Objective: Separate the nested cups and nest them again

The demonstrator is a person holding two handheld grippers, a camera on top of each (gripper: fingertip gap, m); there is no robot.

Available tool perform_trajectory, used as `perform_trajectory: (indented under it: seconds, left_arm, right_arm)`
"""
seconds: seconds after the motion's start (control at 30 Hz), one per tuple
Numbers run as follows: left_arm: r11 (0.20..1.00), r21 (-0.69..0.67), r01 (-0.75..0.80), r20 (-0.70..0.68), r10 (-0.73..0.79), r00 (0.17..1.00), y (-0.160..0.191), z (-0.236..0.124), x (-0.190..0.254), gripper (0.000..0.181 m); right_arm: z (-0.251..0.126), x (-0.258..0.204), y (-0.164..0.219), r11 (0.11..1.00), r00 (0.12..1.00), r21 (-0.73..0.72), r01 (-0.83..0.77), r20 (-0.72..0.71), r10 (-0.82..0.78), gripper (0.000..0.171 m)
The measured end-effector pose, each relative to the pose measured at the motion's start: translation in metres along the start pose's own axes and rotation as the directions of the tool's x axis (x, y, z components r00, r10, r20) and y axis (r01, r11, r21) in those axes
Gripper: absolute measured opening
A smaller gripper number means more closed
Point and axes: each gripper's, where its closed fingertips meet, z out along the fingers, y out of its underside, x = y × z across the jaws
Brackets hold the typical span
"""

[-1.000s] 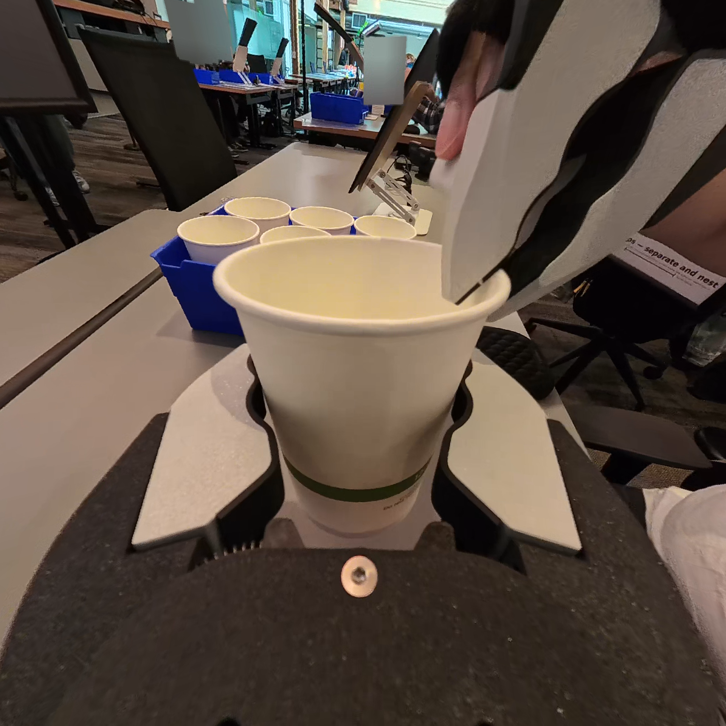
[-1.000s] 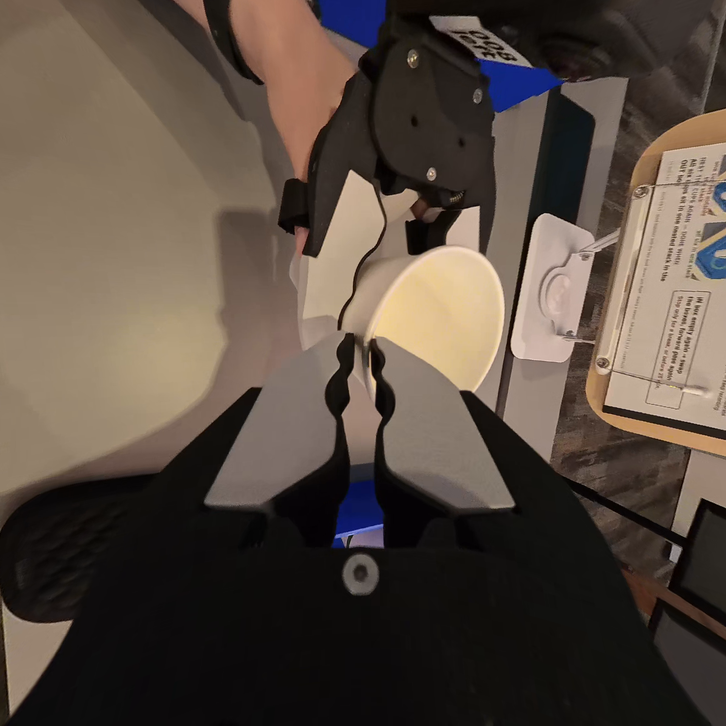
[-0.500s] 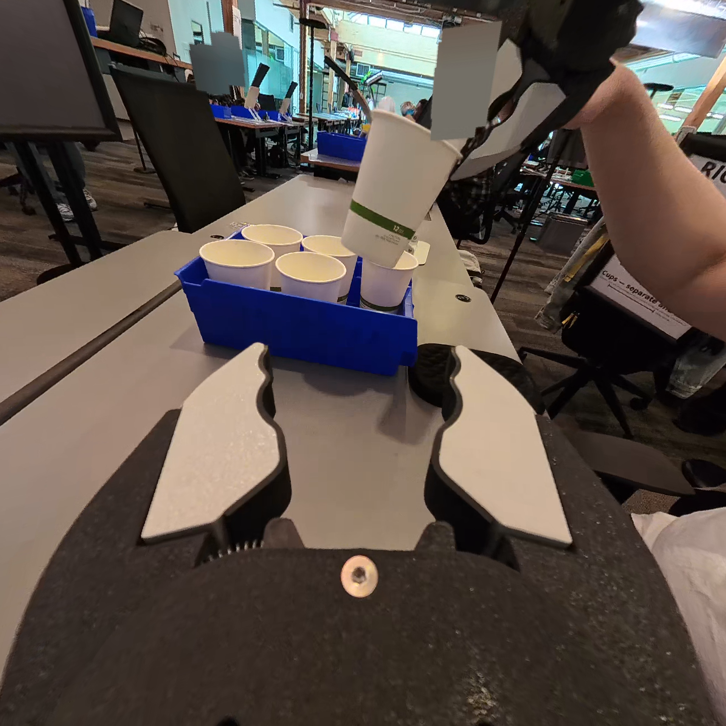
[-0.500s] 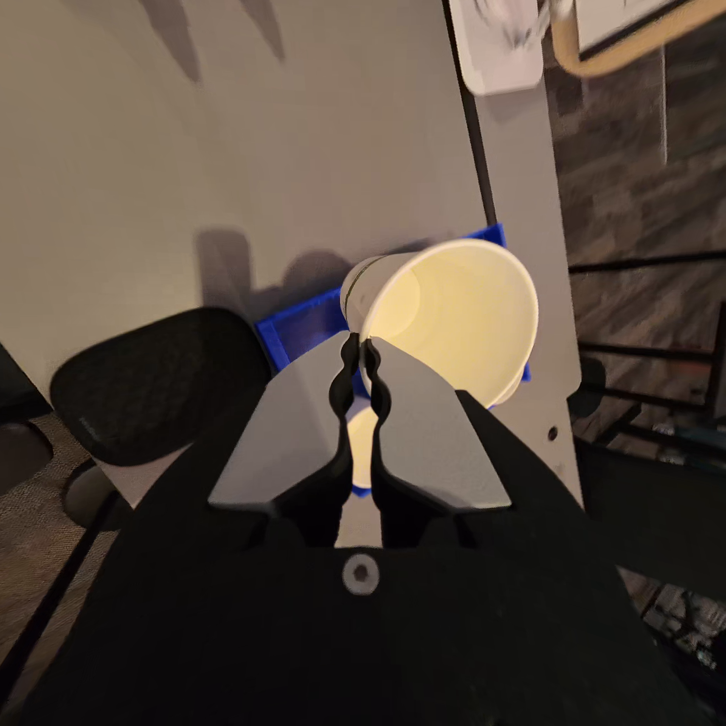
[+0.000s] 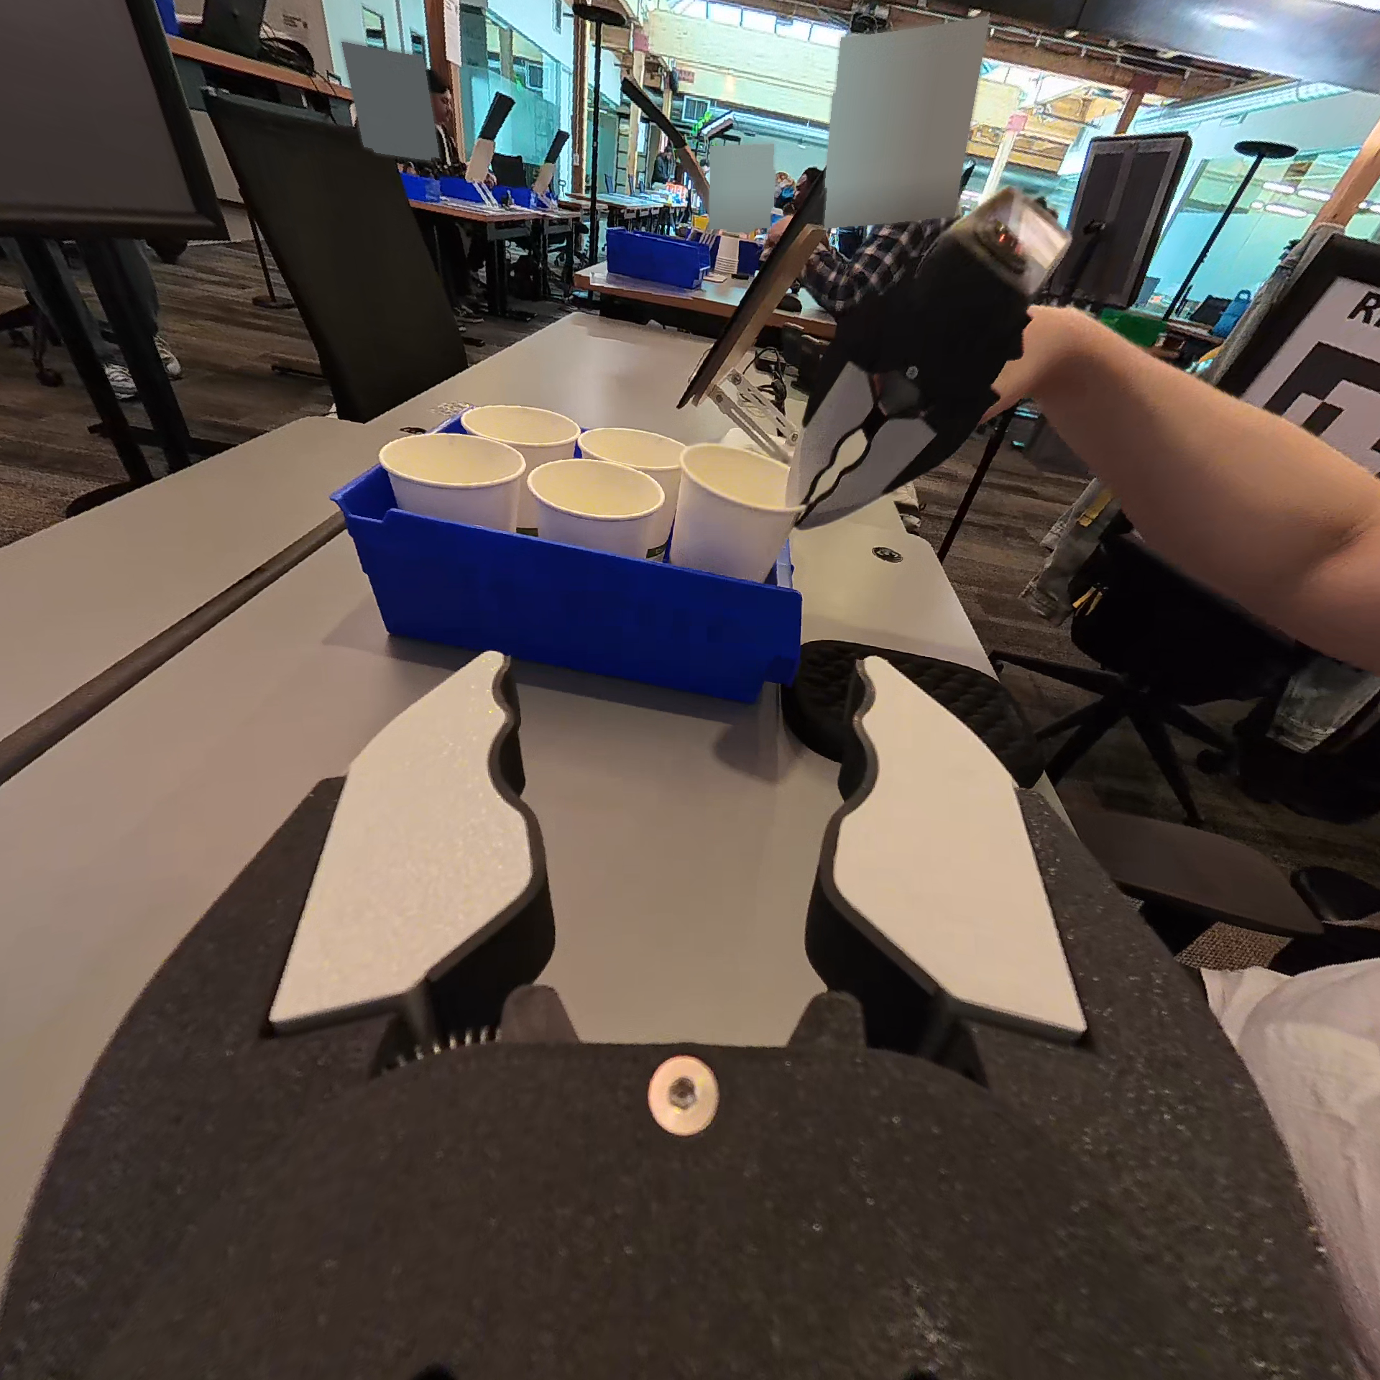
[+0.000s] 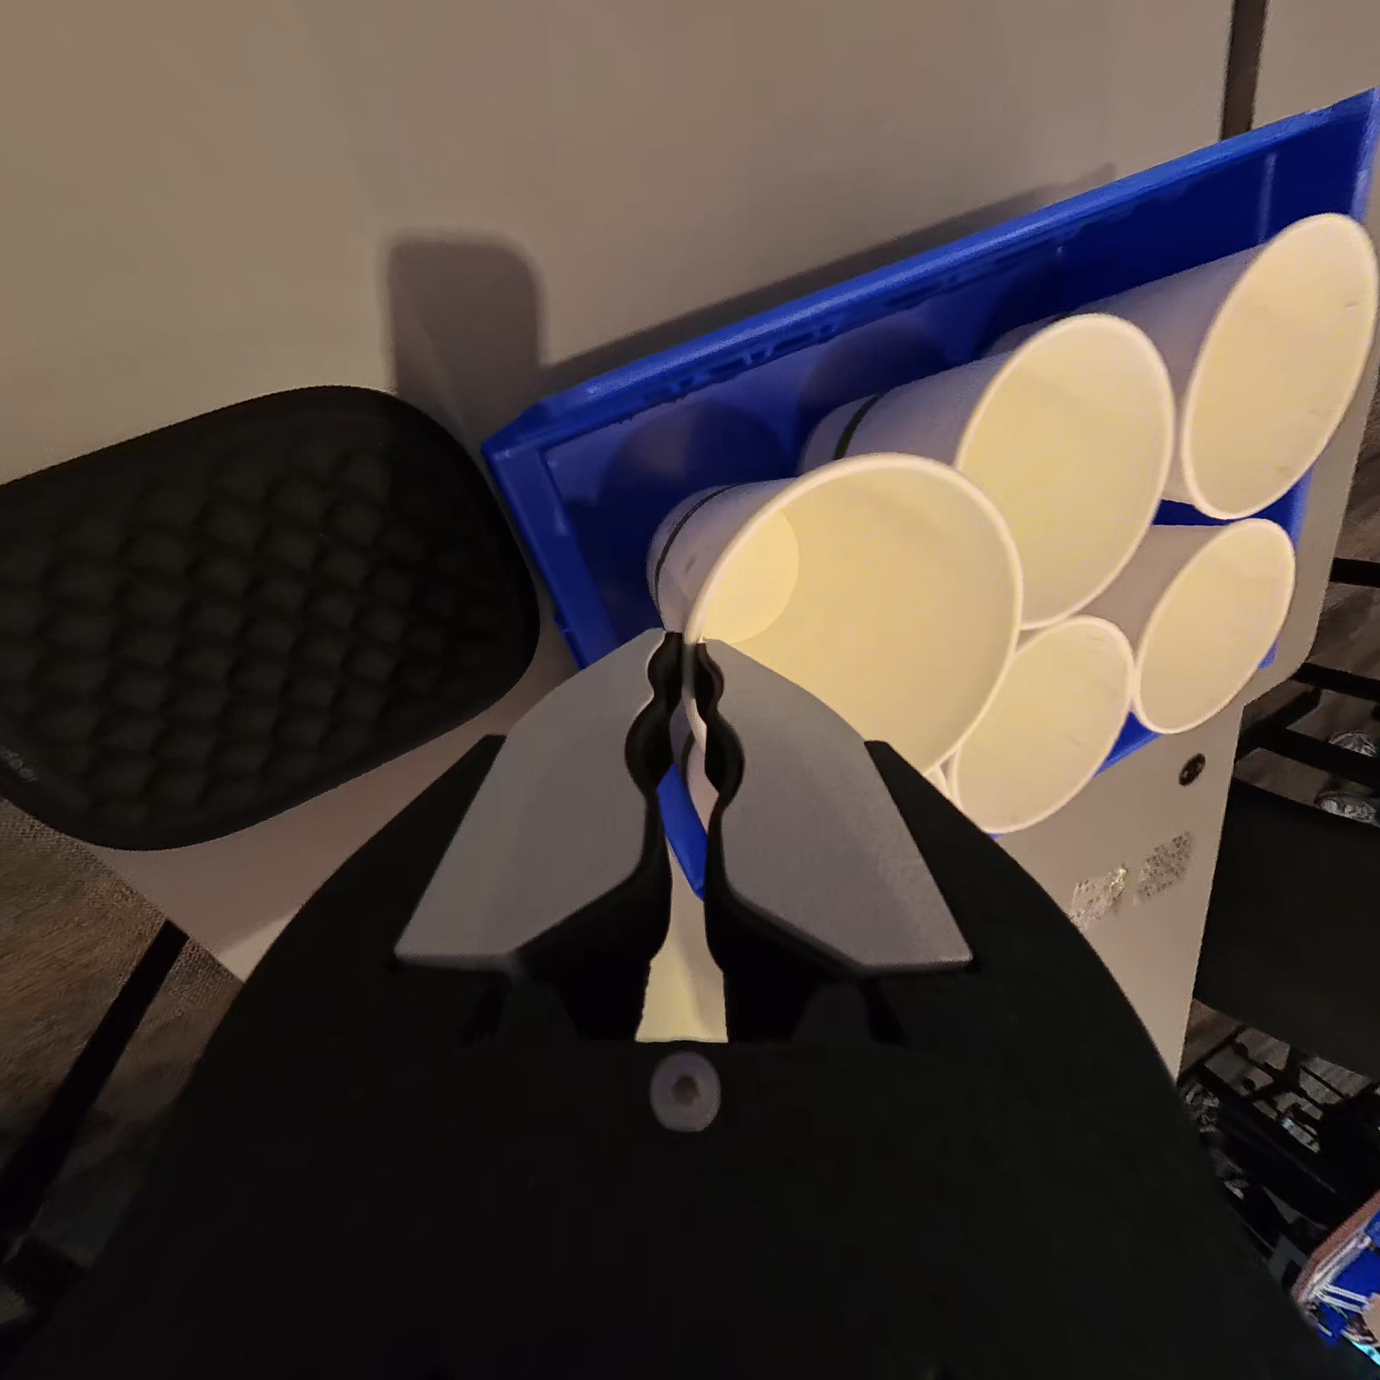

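Note:
A blue bin (image 5: 582,612) on the grey table holds several white paper cups (image 5: 452,485). My right gripper (image 6: 681,642) is shut on the rim of one cup (image 6: 859,597), which stands at the bin's near right end (image 5: 728,515). It sits low in the bin (image 6: 747,351), level with the other cups (image 6: 1068,463). A second rim shows just beneath it. In the left wrist view the right gripper (image 5: 803,515) reaches in from the right. My left gripper (image 5: 683,672) is open and empty, low over the table in front of the bin.
A black mesh chair back (image 5: 918,709) stands at the table's right edge beside the bin, and also shows in the right wrist view (image 6: 224,612). A board on a metal stand (image 5: 754,314) stands behind the bin. The person's forearm (image 5: 1195,463) crosses the right side.
The left gripper let go of the cup and now stands open and empty. The right gripper carried the cup by its rim to the bin and lowered it into the near right end.

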Motion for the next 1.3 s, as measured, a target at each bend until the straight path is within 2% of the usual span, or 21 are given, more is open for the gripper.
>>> perform_trajectory:
  seconds: [0.13,0.5,0.53,0.57,0.6,0.67,0.73,0.8,0.87,0.93,1.0,1.03,1.13,1.3]
  left_arm:
    - [1.0,-0.003,0.002,-0.003,-0.002,1.0,0.001,0.001,0.0,0.084]
    - [1.0,0.006,0.01,-0.008,-0.01,1.0,-0.001,0.0,0.0,0.083]
    - [1.0,0.007,0.009,-0.004,-0.009,1.0,-0.001,0.0,0.0,0.083]
    - [1.0,0.009,0.007,-0.001,-0.007,1.0,-0.001,-0.001,-0.001,0.084]
    - [1.0,0.013,0.008,0.0,-0.008,1.0,-0.002,-0.001,-0.001,0.084]
    - [1.0,0.019,0.007,0.002,-0.007,1.0,-0.004,-0.003,-0.002,0.084]
    - [1.0,0.02,0.006,0.011,-0.007,1.0,-0.005,-0.004,-0.004,0.084]
    - [1.0,0.023,0.011,0.018,-0.012,1.0,-0.005,-0.005,-0.006,0.083]
    - [1.0,0.02,0.016,0.022,-0.017,1.0,-0.003,-0.004,-0.007,0.083]
    - [1.0,0.008,0.018,0.023,-0.018,1.0,0.0,-0.002,-0.008,0.083]
    - [1.0,-0.004,0.014,0.027,-0.013,1.0,0.003,-0.001,-0.008,0.083]
    - [1.0,-0.01,0.012,0.03,-0.012,0.999,0.005,0.0,-0.008,0.083]
    - [1.0,-0.021,0.02,0.031,-0.02,0.999,0.01,0.002,-0.01,0.083]
    - [0.998,-0.042,0.037,0.031,-0.035,0.999,0.018,0.005,-0.014,0.083]
  right_arm:
    - [0.015,-0.005,0.006,0.999,0.999,-0.042,0.028,0.02,-0.027,0.003]
    - [0.022,-0.006,0.003,1.0,0.997,0.013,-0.02,0.081,0.018,0.003]
    - [0.022,-0.005,0.002,0.999,0.997,0.026,-0.033,0.076,0.031,0.004]
    - [0.021,-0.002,0.0,0.998,0.997,0.047,-0.046,0.057,0.043,0.015]
    - [0.016,0.001,-0.001,0.996,0.998,0.066,-0.052,0.036,0.05,0.023]
    - [-0.009,0.011,-0.008,0.987,0.998,0.146,-0.061,-0.024,0.066,0.026]
    - [-0.055,0.028,-0.02,0.944,0.989,0.32,-0.08,-0.096,0.117,0.025]
    - [-0.103,0.068,-0.007,0.864,0.942,0.472,-0.174,-0.177,0.286,0.019]
    - [-0.122,0.114,0.04,0.77,0.832,0.526,-0.362,-0.189,0.521,0.02]
    - [-0.099,0.14,0.09,0.62,0.683,0.485,-0.617,-0.062,0.728,0.027]
    - [-0.056,0.143,0.12,0.49,0.551,0.379,-0.785,0.065,0.832,0.03]
    - [-0.035,0.139,0.128,0.461,0.515,0.322,-0.827,0.104,0.851,0.031]
    - [0.012,0.129,0.129,0.416,0.452,0.204,-0.886,0.189,0.872,0.029]
    - [0.035,0.122,0.119,0.411,0.419,0.088,-0.908,0.263,0.869,0.025]
